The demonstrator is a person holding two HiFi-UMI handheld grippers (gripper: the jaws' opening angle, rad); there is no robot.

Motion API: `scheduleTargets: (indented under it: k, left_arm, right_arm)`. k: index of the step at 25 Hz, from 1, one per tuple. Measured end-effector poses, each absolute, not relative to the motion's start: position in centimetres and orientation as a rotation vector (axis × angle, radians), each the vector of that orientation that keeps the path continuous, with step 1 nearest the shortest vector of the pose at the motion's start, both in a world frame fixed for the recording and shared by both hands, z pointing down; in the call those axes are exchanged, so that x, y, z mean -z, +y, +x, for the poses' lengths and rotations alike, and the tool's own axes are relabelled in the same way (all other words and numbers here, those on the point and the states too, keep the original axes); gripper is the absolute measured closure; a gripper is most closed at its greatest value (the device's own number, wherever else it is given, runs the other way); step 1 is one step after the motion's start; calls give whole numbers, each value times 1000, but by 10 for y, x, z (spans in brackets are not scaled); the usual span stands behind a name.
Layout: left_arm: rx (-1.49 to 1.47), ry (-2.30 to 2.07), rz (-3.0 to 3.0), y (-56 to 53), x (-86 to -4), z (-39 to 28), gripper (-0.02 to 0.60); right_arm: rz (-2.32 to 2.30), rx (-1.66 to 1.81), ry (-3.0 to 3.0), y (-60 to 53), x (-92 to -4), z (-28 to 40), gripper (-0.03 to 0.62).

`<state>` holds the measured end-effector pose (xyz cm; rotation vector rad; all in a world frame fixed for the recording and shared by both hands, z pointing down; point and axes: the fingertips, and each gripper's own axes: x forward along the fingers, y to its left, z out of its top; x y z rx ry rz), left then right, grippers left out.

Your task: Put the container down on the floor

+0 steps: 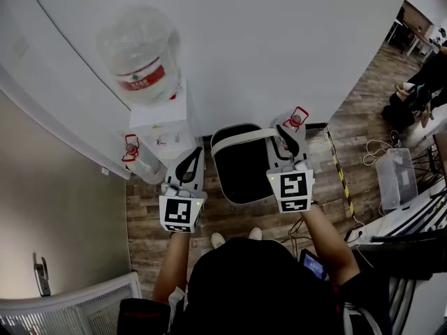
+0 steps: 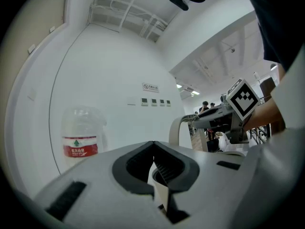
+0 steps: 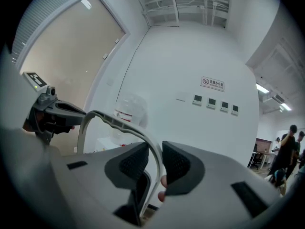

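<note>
A black container [image 1: 244, 169] with a white arched handle [image 1: 241, 139] is in front of my feet, close to the wall. My right gripper [image 1: 285, 139] is shut on the handle's right end, and the thin white strip [image 3: 119, 123] runs between its pads [image 3: 175, 163]. My left gripper [image 1: 190, 160] hangs just left of the container, apart from it. Its jaws meet at the tips [image 2: 153, 147] with nothing between them. Whether the container's base touches the floor is hidden.
A white water dispenser [image 1: 164, 117] with a large clear bottle [image 1: 140, 54] stands against the wall at the left. A yellow-black strip [image 1: 339, 169], cables and a clear plastic box [image 1: 394, 176] lie on the wooden floor at the right. People sit at the far right.
</note>
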<state>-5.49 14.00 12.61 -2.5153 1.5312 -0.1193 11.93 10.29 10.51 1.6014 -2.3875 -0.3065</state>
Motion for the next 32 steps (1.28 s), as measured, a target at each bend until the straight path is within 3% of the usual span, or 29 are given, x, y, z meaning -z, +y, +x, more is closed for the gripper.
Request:
scheduleTargets:
  k: [32]
  left_arm:
    - [141, 1671, -2450, 121, -134, 9, 563]
  right_arm:
    - [1498, 294, -2496, 74, -115, 180, 494]
